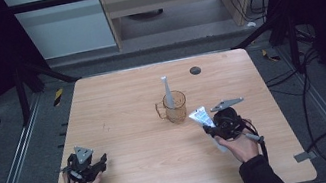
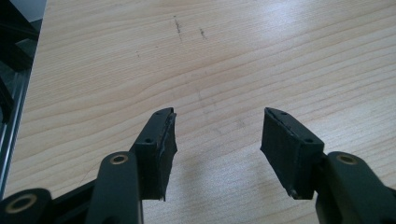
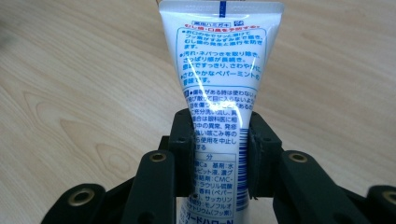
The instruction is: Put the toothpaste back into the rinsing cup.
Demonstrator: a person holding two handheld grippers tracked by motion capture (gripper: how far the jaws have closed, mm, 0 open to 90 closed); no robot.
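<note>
Toothpaste tube sits clamped between the 2 jaws of the right hand-held gripper, raised over the table just beside an amber cup. Left hand-held gripper rests released, jaws spread, near the table's front-left corner.

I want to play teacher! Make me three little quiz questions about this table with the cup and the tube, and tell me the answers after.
1. True or false: the left gripper is holding something.
2. What is the right gripper squeezing? A) a spoon B) a white tube C) a sponge
3. Fill in the word: the amber cup has a grey-white stick thing standing ____ it.

Key:
1. False. Its jaws stand apart over the bare wooden table.
2. B. The white tube with blue print sits between the jaws.
3. Inside.
</note>
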